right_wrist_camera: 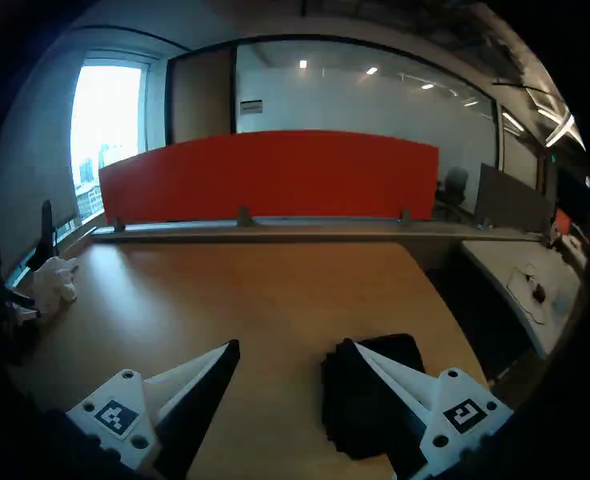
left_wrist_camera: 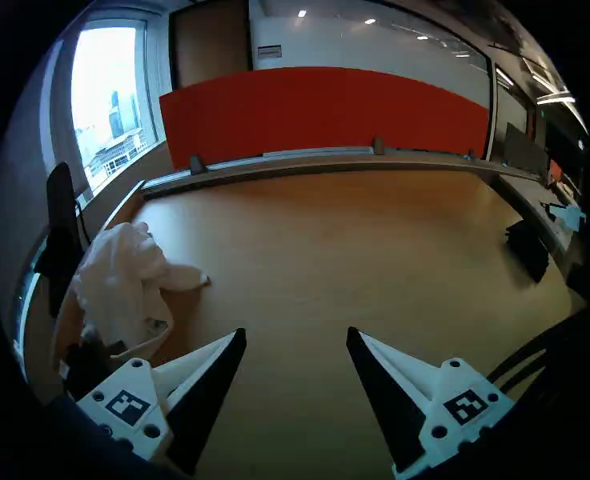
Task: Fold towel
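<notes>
My left gripper [left_wrist_camera: 295,332] is spread wide and empty over the table [left_wrist_camera: 351,240]. The white towel [left_wrist_camera: 126,280] lies crumpled close by at ten o'clock, its heap running roughly near-to-far along the table's edge. My right gripper [right_wrist_camera: 290,344], equally wide and holding nothing, hangs by a black object [right_wrist_camera: 375,376] with the towel well apart at ten o'clock, so I judge the left nearer.
</notes>
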A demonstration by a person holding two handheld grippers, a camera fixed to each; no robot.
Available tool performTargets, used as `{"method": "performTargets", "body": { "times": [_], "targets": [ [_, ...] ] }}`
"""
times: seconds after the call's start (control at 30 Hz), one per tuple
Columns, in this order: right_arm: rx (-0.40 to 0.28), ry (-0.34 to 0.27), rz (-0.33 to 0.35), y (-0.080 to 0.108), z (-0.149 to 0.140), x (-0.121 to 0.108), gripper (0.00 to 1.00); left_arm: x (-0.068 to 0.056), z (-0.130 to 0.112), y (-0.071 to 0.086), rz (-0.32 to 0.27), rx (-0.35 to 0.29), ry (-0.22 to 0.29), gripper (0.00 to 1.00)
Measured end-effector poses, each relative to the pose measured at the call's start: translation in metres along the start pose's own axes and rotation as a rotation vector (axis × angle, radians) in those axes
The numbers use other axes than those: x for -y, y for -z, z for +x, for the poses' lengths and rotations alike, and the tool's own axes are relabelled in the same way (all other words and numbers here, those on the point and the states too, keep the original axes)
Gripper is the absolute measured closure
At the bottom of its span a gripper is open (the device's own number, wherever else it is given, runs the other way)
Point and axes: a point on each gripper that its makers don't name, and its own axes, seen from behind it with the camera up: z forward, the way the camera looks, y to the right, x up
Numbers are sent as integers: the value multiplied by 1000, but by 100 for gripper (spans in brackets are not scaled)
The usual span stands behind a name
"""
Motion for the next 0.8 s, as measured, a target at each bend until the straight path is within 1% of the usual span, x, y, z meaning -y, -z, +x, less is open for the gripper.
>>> {"method": "performTargets", "body": {
  "times": [0.3,0.5,0.6,0.8],
  "targets": [
    [-113,-1,22,1,34,29,0,4,26,-2,22,-72,32,7],
    [-183,25,44,6,59,53,0,3,53,-2,17,-158,53,7],
    [-219,32,37,8,73,61,0,3,66,0,14,-201,65,7],
    [-288,31,12,10,94,73,0,9,92,6,32,-287,82,7]
  ]
}}
